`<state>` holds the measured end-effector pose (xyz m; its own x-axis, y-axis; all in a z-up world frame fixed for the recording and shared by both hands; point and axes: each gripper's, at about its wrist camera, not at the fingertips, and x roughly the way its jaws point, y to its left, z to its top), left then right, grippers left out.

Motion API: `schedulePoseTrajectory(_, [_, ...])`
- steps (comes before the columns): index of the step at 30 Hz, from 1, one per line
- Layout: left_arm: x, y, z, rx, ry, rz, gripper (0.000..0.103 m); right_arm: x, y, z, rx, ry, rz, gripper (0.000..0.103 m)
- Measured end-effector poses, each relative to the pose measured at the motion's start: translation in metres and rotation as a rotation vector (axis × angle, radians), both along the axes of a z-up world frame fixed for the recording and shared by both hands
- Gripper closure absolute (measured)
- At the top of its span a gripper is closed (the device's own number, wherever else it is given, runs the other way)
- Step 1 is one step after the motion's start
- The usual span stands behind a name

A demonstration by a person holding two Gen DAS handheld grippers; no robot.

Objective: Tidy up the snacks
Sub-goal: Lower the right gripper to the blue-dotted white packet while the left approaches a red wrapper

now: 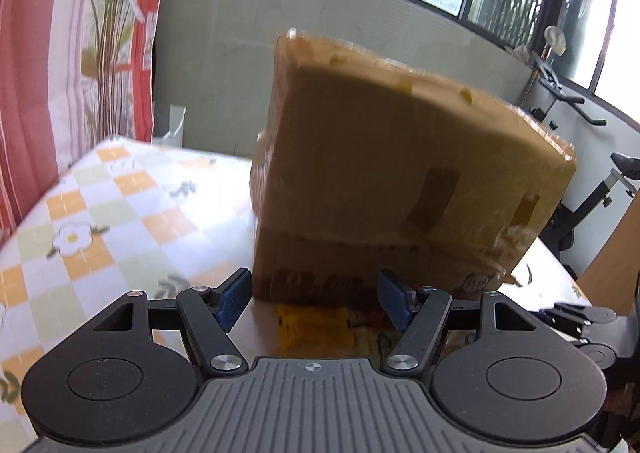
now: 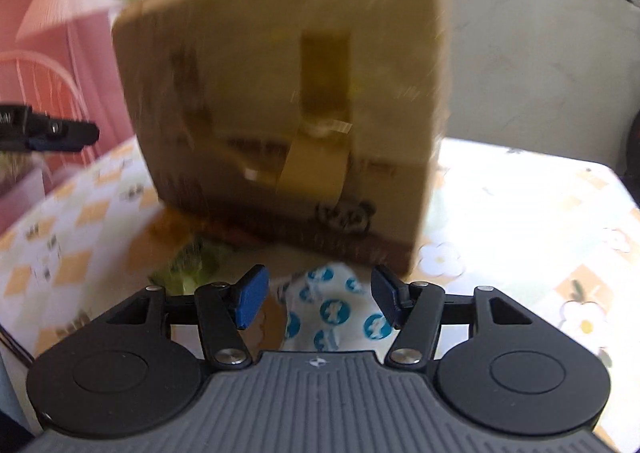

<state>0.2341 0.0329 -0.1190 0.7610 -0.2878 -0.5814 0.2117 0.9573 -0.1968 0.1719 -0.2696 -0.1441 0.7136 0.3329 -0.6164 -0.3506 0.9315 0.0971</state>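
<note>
A brown cardboard box (image 1: pixel 400 181) stands tilted on the table, blurred by motion; it also fills the right wrist view (image 2: pixel 280 113), with tape on its face. My left gripper (image 1: pixel 316 301) is open and empty just in front of the box's lower edge, with a yellow snack packet (image 1: pixel 312 327) below it. My right gripper (image 2: pixel 318 299) is open and empty over a white snack packet with blue dots (image 2: pixel 336 309). A green packet (image 2: pixel 192 273) lies left of it at the box's foot. The other gripper shows at the left edge of the right wrist view (image 2: pixel 44 133).
The table has a checked orange and white cloth with flowers (image 1: pixel 100 221). A red patterned curtain (image 1: pixel 60 53) hangs at left, windows and a grey wall behind. An exercise bike (image 1: pixel 592 197) stands right of the table.
</note>
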Motion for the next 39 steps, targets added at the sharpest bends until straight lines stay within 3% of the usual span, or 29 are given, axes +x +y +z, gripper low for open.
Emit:
schedulePoseTrajectory(5, [0.003,-0.001,-0.010,-0.012,0.049,0.012,0.032,0.009,0.000,-0.008,-0.042,0.023,0.028,0.042])
schedulePoseTrajectory(11, [0.006,-0.010,-0.016,-0.004,0.074,0.000,0.033,0.006,-0.011,-0.013,-0.007,0.054,0.040,0.044])
schedulePoseTrajectory(17, [0.010,-0.027,-0.020,-0.018,0.091,-0.058,0.043,-0.009,-0.014,-0.014,0.031,0.033,-0.008,0.050])
schedulePoseTrajectory(22, [0.014,-0.048,-0.027,-0.008,0.109,-0.122,0.045,-0.014,-0.020,-0.013,0.059,0.036,-0.024,0.051])
schedulePoseTrajectory(34, [0.026,-0.121,-0.054,0.301,0.015,-0.300,0.051,-0.015,-0.028,-0.013,0.094,0.046,-0.040,0.051])
schedulePoseTrajectory(36, [0.033,-0.130,-0.061,0.338,0.029,-0.319,0.054,-0.015,-0.027,-0.013,0.095,0.046,-0.041,0.051])
schedulePoseTrajectory(39, [0.042,-0.139,-0.072,0.392,0.053,-0.329,0.068,-0.013,-0.028,-0.014,0.099,0.047,-0.044,0.051])
